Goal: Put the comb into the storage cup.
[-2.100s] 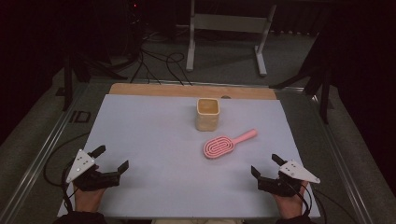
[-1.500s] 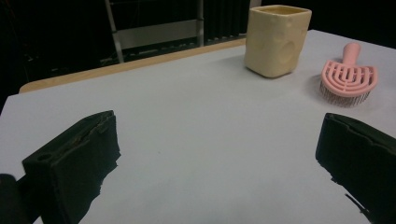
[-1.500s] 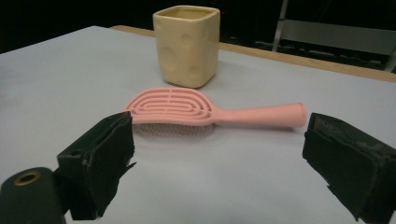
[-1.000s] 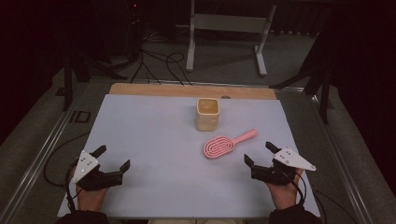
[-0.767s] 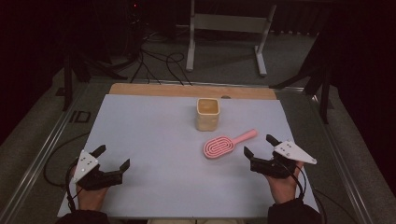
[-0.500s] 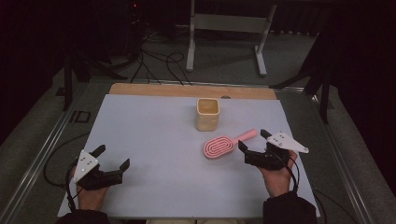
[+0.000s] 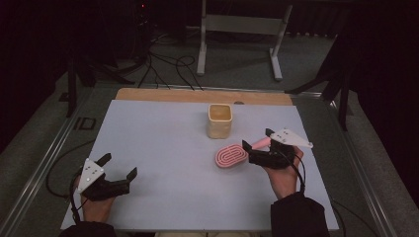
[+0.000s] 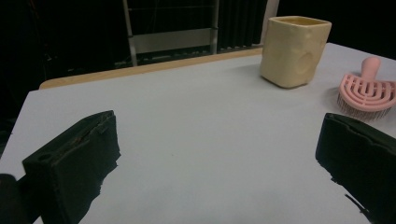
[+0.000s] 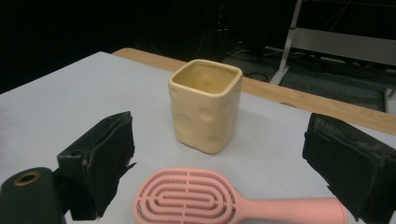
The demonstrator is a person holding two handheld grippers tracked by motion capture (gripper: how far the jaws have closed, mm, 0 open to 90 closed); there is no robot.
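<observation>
Now, left to right: my left gripper (image 7: 117, 170) idles wide open near the table's (image 7: 163, 128) front-left corner, and my right gripper (image 7: 257, 141) hangs wide open over the pink hairbrush (image 9: 219, 202), which lies flat just in front of the yellow cup (image 7: 219, 120). I judge this the reach-in step, so next I must lower and close across the handle. Seen from above, the brush's long axis runs diagonally, head toward me and leftward, handle pointing away to the right.

Yellow square cup (image 7: 219, 120) is standing upright on white sheet (image 7: 158, 148). Wooden table edge (image 7: 163, 95) is lying just behind cup, with metal stand (image 7: 237, 29) and floor cables (image 7: 163, 64) sitting farther behind it.
</observation>
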